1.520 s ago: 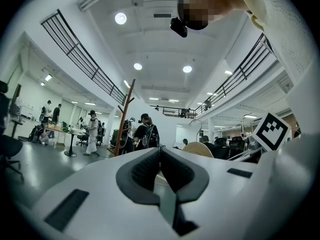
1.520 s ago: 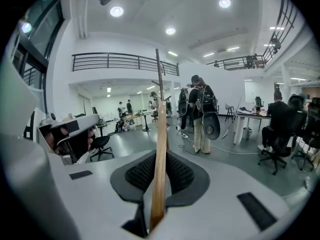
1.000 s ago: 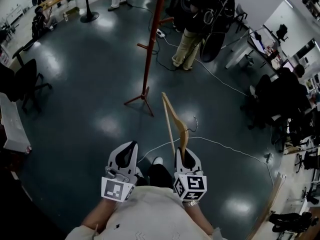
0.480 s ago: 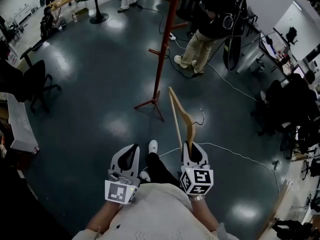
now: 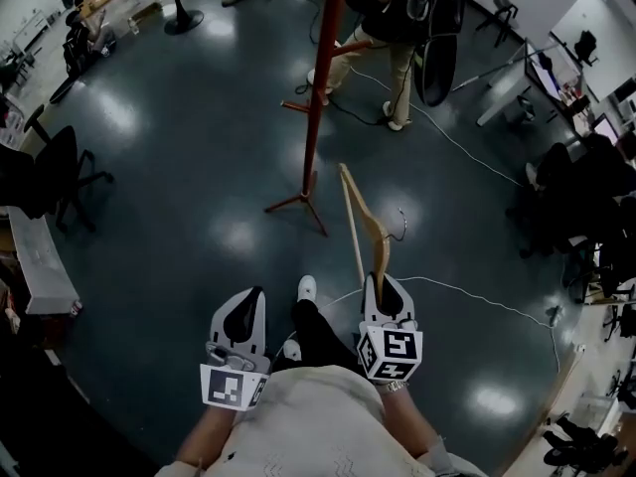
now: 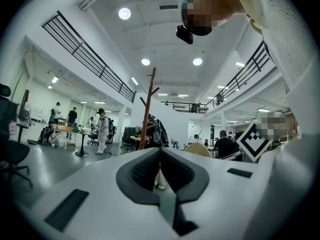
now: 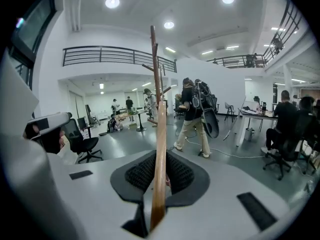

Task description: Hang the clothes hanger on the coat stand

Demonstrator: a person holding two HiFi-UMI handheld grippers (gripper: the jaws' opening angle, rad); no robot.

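Note:
A wooden clothes hanger [image 5: 360,224] with a metal hook [image 5: 401,218] sticks up and forward from my right gripper [image 5: 383,292], which is shut on its lower end. In the right gripper view the hanger's bar [image 7: 160,154] runs straight up between the closed jaws. The red-brown coat stand [image 5: 320,79] rises ahead of me, its tripod feet [image 5: 297,205] on the dark floor a short way beyond the hanger's tip; the stand [image 7: 155,64] also shows behind the bar. My left gripper [image 5: 240,315] is shut and holds nothing. The stand [image 6: 148,107] appears far off in the left gripper view.
A person with a backpack [image 5: 393,18] stands just right of the coat stand. White cables [image 5: 467,296] trail over the floor on the right. Office chairs [image 5: 50,172] stand at the left, people sit at desks [image 5: 581,182] at the right, and a round table [image 5: 179,8] is far back.
I have stepped closer to the coat stand, which now sits larger and nearer the hanger's tip. The person beside it has shifted. Both grippers keep their pose.

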